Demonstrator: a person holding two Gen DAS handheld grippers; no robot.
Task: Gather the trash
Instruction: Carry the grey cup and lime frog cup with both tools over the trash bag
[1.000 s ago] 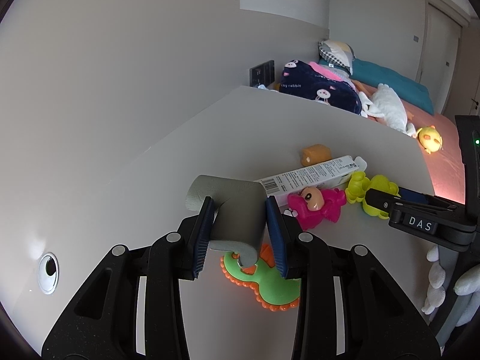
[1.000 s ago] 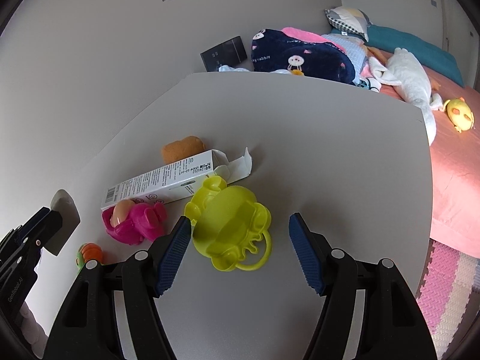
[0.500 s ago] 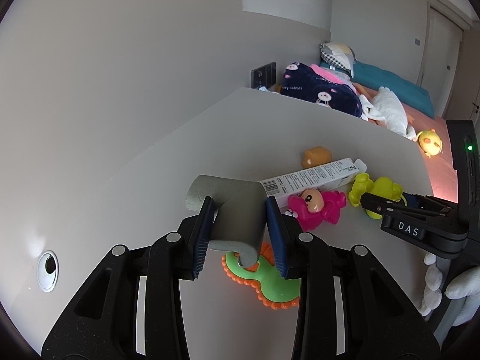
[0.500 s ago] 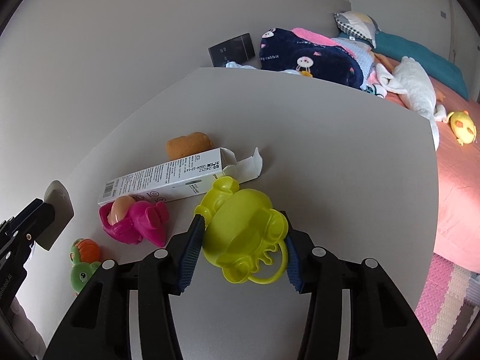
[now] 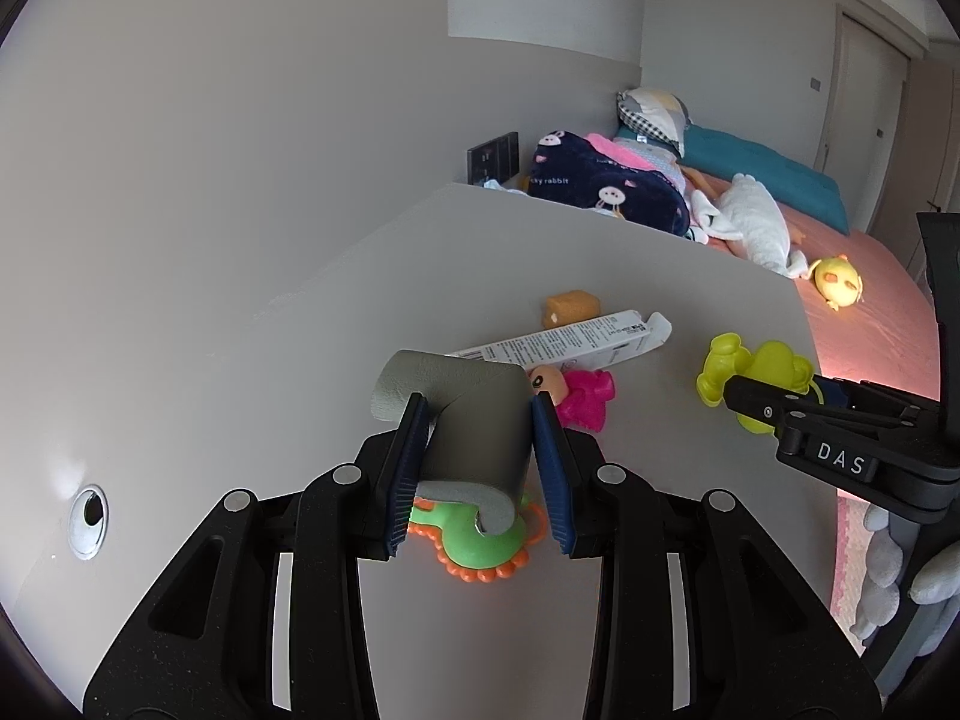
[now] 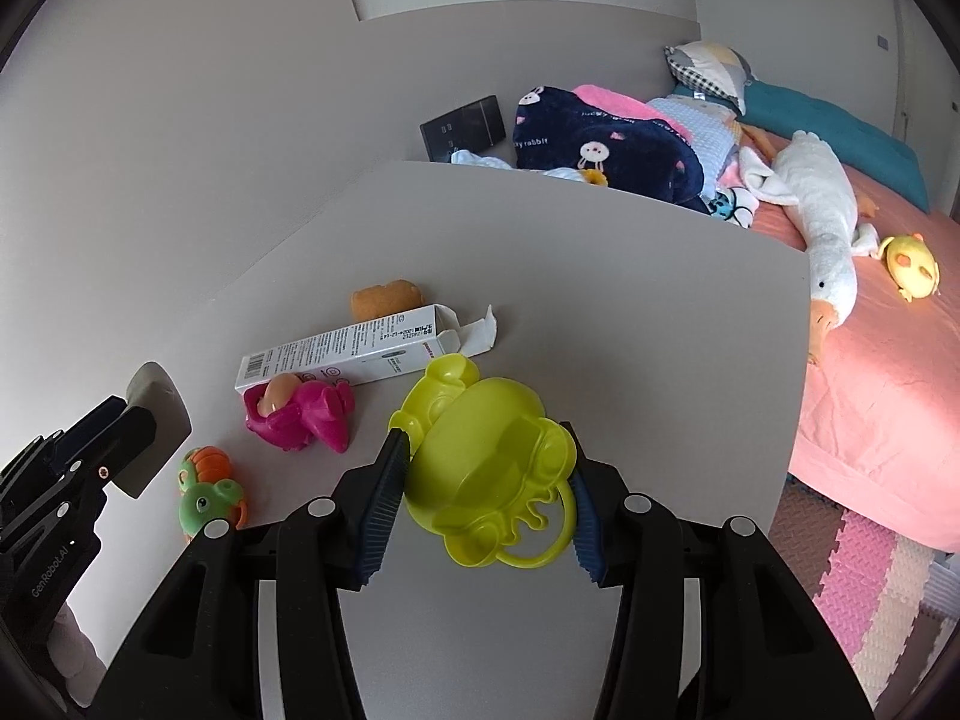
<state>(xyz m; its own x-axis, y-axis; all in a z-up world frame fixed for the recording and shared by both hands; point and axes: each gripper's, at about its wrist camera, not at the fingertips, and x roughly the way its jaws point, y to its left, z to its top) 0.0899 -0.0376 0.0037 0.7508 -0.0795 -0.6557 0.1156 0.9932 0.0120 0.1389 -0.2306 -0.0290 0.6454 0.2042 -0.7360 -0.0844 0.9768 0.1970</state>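
Note:
My left gripper point(image 5: 480, 468) is shut on a grey foam piece point(image 5: 474, 420), held above the white table point(image 5: 600, 252). My right gripper point(image 6: 486, 492) is shut on a yellow-green toy point(image 6: 489, 468) with a ring handle, lifted just off the table; it also shows in the left wrist view point(image 5: 756, 372). A long white cardboard box point(image 6: 354, 354) with an open flap lies on the table behind a pink doll toy point(image 6: 300, 414). The left gripper with the foam piece point(image 6: 156, 426) shows at the left edge of the right wrist view.
A green and orange turtle toy point(image 6: 207, 495) and a small orange toy point(image 6: 384, 297) lie on the table. A bed with pink sheet point(image 6: 888, 360), a dark blanket point(image 6: 600, 144), a white goose plush point(image 6: 822, 204) and a yellow plush point(image 6: 912, 258) stands beyond the table's right edge. Foam floor mats point(image 6: 870, 576) lie below.
My right gripper closed on the yellow-green toy and lifted it slightly. My left gripper kept its grip on the grey foam piece and stayed nearly still.

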